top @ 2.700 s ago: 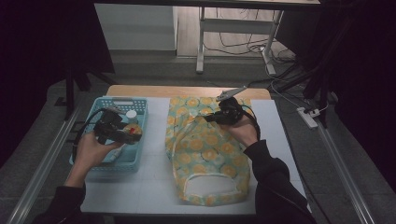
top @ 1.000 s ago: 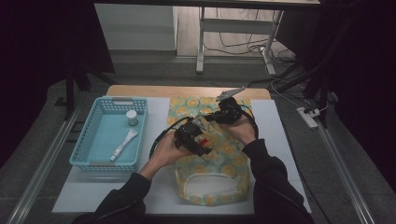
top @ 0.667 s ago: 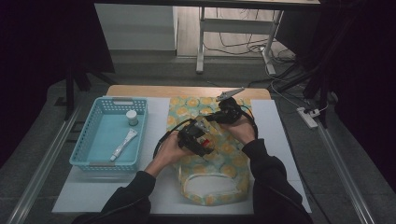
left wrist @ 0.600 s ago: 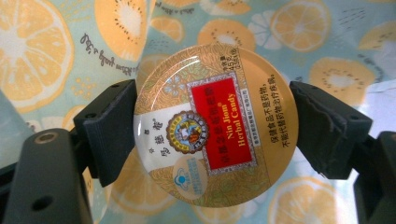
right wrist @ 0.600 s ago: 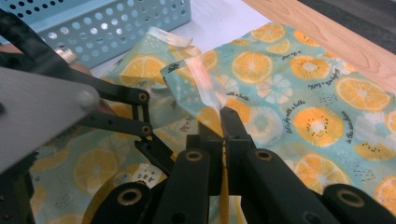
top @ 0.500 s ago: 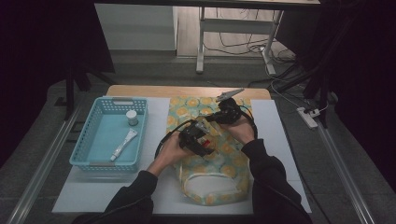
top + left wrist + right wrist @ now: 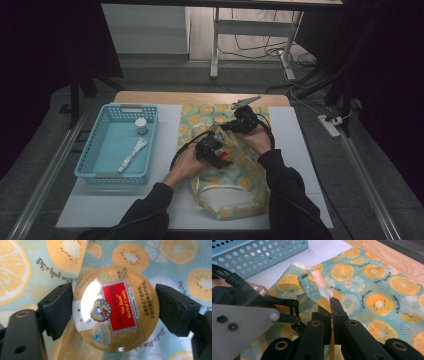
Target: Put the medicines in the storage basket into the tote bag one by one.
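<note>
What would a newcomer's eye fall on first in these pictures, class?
The bright fruit-print bag lying mid-table, with both grippers over it. The left gripper holds a round gold candy tin over the cloth, while the right gripper pinches the bag's edge. A blue basket sits to the left.

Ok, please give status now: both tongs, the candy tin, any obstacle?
Left tongs shut on candy tin, above the fruit-print bag. Right tongs shut on the bag's edge. No obstacle seen.

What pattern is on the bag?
Orange and kiwi slices on pale blue fabric on the bag, clearest in the right gripper view.
</note>
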The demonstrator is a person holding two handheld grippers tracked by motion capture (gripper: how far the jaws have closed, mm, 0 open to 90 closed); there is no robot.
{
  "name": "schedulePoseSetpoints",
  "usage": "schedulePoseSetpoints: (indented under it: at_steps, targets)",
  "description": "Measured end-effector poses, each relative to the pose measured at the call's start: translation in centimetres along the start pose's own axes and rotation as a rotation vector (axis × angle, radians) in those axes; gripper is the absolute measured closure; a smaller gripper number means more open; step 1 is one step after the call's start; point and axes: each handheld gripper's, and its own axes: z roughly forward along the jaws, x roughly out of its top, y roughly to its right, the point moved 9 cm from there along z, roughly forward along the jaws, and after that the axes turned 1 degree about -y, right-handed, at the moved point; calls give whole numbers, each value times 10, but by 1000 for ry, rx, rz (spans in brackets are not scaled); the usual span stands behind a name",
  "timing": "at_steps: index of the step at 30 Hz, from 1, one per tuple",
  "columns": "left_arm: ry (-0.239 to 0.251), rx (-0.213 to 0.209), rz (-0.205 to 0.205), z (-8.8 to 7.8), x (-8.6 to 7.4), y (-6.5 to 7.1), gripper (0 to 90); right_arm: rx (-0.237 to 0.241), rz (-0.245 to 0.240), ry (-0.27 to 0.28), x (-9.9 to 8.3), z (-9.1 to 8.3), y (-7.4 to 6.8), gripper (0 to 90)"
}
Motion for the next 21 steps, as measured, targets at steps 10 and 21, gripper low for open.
schedulePoseSetpoints:
  at_steps: [10, 21]
  targets:
    - [46, -23, -29, -21, 7, 2, 83, 0, -1, 6, 1, -1, -1, 897]
    - [138, -89, -82, -56, 12, 10, 8, 10, 3, 18, 1, -4, -2, 896]
